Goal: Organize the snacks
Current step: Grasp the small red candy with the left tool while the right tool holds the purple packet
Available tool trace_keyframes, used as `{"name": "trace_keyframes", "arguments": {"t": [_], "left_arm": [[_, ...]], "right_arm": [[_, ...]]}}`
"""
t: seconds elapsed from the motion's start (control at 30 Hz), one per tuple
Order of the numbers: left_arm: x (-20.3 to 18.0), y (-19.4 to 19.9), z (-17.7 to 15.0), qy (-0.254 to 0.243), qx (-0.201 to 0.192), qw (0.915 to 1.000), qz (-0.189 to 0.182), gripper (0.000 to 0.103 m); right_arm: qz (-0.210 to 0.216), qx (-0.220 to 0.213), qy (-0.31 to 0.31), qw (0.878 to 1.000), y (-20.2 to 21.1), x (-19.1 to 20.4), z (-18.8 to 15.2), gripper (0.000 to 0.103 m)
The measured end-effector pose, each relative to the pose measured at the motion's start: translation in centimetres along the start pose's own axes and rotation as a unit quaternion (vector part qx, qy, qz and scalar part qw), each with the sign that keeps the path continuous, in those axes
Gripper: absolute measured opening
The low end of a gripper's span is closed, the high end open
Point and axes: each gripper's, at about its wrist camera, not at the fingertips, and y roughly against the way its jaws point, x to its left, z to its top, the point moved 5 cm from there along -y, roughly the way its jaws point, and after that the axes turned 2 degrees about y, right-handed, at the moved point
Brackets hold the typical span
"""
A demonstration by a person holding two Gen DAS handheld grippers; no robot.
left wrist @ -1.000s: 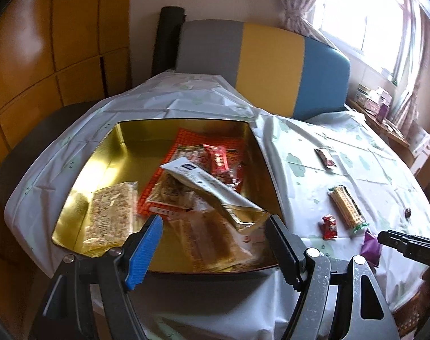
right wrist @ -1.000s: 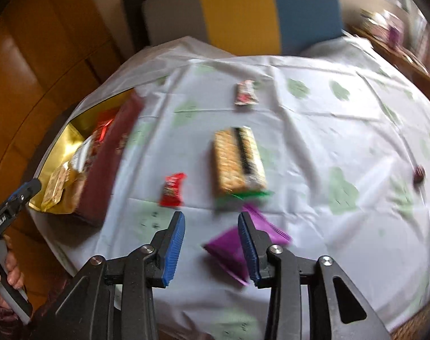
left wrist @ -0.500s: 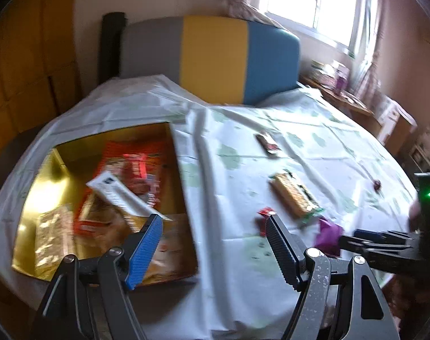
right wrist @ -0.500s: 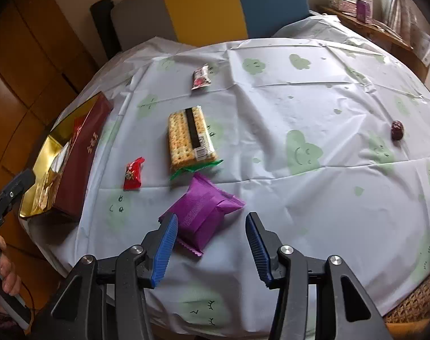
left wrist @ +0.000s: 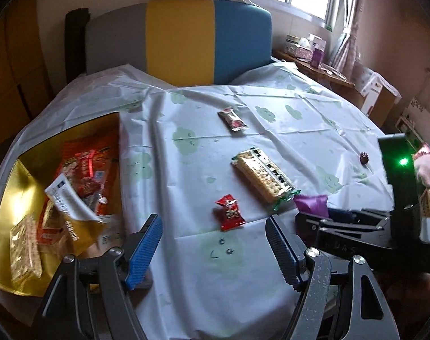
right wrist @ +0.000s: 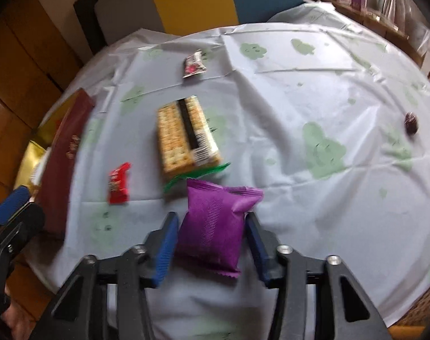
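Straddling purple packet (right wrist: 215, 226), right hand-held gripper (right wrist: 210, 243)

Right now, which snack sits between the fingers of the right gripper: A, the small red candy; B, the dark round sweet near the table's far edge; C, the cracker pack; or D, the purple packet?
D: in the right wrist view the purple packet lies between the two fingers of the right gripper, while the cracker pack and red candy lie farther out on the tablecloth.
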Motion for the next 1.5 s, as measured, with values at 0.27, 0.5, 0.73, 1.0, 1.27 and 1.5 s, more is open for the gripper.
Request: {"name": "trace_keyframes", "arguments": {"t": [0.27,0.5,0.73,1.0,1.27,1.5], "left_arm": [[-1.1,-3.9,0.1,0.01,0.046,0.9986,-0.023,0.062],[-1.4,-7.2,0.1,0.017,0.079,0.9967,0.004,0.051],[-1.5,-9.1,-0.2,0.004,0.063,0.9975,0.03,0.034],[-1.2,-9.1,-0.5,0.005,0.045,0.9987,0.025,0.034],[-1.4,-9.0,-0.7,0.003,0.03,0.999,0.031,0.03],[-0.7,-8.6,-0.8,0.025,0.022,0.9992,0.021,0.018]], "right_arm": [[-0.035,-0.01,0.006,0.999,0.8,-4.0,0.4,0.046],[-0.017,-0.016,-0.009,1.0,1.0,-5.2,0.2,0.046],[-0.001,-0.019,-0.021,1.0,1.0,-5.5,0.3,0.047],[0.017,-0.016,-0.044,0.999,1.2,-5.8,0.3,0.049],[0.006,-0.015,-0.049,0.999,1.5,-5.6,-0.1,0.051],[-0.026,-0.015,-0.014,0.999,1.3,-5.3,-0.1,0.039]]}}
